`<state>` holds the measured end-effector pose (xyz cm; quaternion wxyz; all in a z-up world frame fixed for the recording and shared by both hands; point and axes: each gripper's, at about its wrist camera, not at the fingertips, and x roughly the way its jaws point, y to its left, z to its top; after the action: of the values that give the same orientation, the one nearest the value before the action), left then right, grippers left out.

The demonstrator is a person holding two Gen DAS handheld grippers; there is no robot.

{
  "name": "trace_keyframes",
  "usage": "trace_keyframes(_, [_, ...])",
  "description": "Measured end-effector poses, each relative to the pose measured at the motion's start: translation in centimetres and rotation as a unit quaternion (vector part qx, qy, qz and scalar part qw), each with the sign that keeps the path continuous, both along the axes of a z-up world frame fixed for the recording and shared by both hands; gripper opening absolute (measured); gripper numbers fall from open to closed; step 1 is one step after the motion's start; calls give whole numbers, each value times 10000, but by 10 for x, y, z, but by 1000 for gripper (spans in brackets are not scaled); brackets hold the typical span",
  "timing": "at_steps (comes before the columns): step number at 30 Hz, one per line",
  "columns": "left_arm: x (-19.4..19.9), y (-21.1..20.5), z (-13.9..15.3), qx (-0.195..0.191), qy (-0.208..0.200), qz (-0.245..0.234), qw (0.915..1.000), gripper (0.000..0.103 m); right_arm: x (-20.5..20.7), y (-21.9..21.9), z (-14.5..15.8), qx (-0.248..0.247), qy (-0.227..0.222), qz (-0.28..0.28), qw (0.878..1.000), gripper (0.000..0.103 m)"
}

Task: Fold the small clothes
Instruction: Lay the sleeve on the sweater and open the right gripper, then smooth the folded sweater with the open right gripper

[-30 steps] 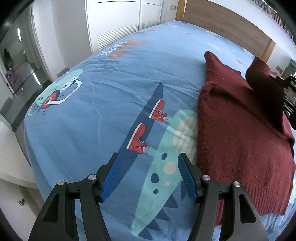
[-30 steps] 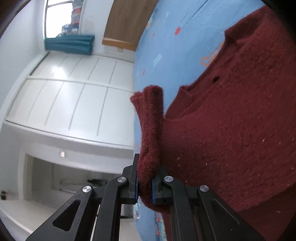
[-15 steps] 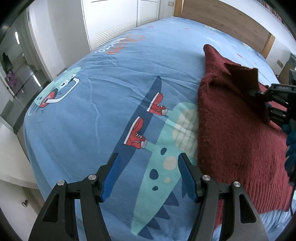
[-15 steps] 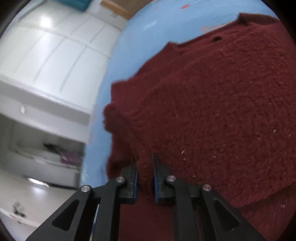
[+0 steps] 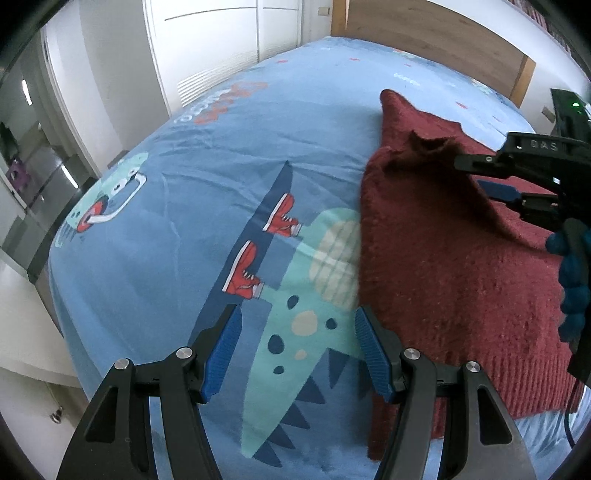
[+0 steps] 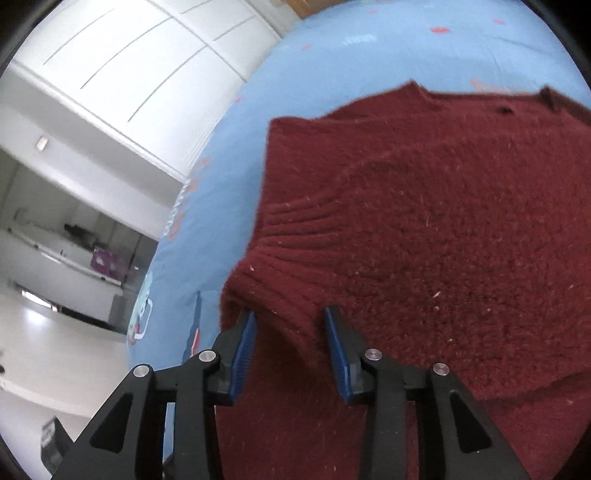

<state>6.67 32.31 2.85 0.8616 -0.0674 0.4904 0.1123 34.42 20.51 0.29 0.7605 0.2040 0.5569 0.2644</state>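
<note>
Right tool (image 6: 290,332), stamped "DAS", gapes over a maroon sweater's (image 6: 443,229) folded sleeve; left tool (image 5: 295,350) hovers wide open, empty, above the cartoon-print bed (image 5: 221,184).

The sweater (image 5: 443,258) is a deep maroon knit with ribbed cuffs and hem. Bedsheet (image 5: 207,192) is sky blue with a teal cartoon dinosaur (image 5: 295,325) – dark blue spots, red sneakers – plus orange lettering. Both hand-held grippers are black with bright blue pads (image 6: 243,350). White wardrobe doors (image 6: 122,74), wooden headboard (image 5: 424,33).
</note>
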Motion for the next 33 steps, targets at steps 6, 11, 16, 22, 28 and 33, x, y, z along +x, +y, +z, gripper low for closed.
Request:
trace_keyframes(6, [4,-18,8,69,-74,-175,9998,58,-22,-36,17,-153,-499,-25,9986,40])
trace_keyframes(11, [8,-36,10,139,-80,-389,9991,58,-42,-95,15,-784,-820,-518,9922,40])
trace_keyframes(16, [13,-44,8,213,-12,-500,9985,58,-39,-151,-1,-1728,-889,-1120,9745,41])
trace_keyframes(22, [13,-51,9,291,21,-530,9982,58,-42,-188,-33,-2415,-742,-1228,9597,45])
trace_keyframes(28, [12,-57,12,329,-17,-595,9977,58,-78,-185,-49,-2645,-931,-783,9567,52])
trace_keyframes(33, [10,-62,11,361,-38,-688,9970,58,-108,-190,-51,-2695,-921,-628,9565,52])
